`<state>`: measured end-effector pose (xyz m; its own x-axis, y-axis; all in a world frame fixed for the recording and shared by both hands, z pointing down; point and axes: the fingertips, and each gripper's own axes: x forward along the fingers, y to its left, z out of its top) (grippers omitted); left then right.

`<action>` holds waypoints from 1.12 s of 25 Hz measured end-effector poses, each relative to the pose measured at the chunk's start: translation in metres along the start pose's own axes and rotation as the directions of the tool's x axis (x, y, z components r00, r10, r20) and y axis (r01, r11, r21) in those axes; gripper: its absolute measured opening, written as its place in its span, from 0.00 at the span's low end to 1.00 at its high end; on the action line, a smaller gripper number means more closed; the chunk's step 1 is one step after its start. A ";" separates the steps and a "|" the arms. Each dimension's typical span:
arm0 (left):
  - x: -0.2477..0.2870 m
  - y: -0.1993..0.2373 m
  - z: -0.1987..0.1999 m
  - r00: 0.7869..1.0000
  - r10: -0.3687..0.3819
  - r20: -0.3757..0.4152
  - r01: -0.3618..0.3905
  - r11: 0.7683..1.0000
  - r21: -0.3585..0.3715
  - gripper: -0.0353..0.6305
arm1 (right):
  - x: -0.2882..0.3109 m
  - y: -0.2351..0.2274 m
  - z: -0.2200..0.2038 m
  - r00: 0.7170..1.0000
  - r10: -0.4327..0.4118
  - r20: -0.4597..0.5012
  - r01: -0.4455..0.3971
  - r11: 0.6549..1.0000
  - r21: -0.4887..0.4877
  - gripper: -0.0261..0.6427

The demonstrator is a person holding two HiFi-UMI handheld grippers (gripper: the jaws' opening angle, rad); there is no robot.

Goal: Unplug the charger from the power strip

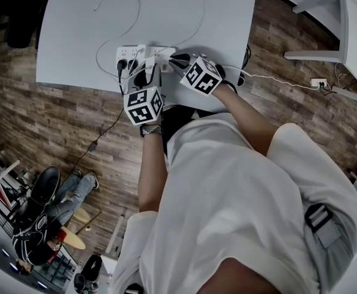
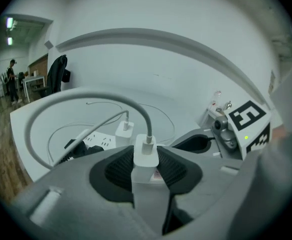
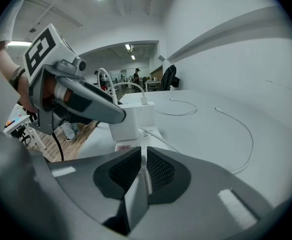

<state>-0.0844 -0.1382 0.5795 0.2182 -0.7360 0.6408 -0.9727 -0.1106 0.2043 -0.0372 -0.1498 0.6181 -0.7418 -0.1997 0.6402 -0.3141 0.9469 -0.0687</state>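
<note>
We find the left claw (image 2: 147,168) clenched on the white charger (image 2: 146,156), one ribbed pad against each broad side of the block. The block's top stands clear beyond the claw tips. The cable (image 2: 85,101) leaves that top and loops away over the power strip (image 2: 93,140).

The right gripper view shows the charger standing upright on the strip's face. Its base looks seated there, though we cannot see whether the prongs are free. We judge its long axis to run square to that face, so the coming pull should go straight away from the strip along that axis. A sideways pull would lever on the socket.

A second charger (image 2: 124,132) stands on the strip just beyond the held one, apart from it and outside the grip.

The right claw (image 3: 141,171) is clenched almost to a slit with nothing between its pads. Its tips sit at the strip's end, just beside the held charger. We judge it is placed to keep the strip down, but whether it bears on the strip is not clear.

The strip lies near the front edge of the desk (image 1: 166,17). The left claw is the nearer to the charger and already has it.
</note>
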 end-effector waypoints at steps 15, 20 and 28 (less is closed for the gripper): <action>-0.001 -0.004 0.001 1.000 0.026 -0.014 -0.025 0.996 0.082 0.26 | -0.001 0.001 -0.001 1.000 -0.001 -0.001 0.001 1.000 -0.003 0.10; -0.003 0.000 0.004 1.000 0.005 0.002 -0.005 1.000 -0.003 0.27 | -0.002 0.000 0.001 1.000 0.000 0.002 0.000 1.000 -0.003 0.10; 0.000 -0.007 0.006 0.999 0.044 -0.027 -0.039 0.988 0.150 0.26 | -0.001 -0.001 0.002 1.000 -0.005 0.006 0.005 1.000 -0.001 0.10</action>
<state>-0.0782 -0.1411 0.5734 0.1777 -0.7220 0.6687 -0.9814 -0.1806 0.0658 -0.0372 -0.1513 0.6166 -0.7437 -0.2054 0.6361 -0.3169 0.9462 -0.0650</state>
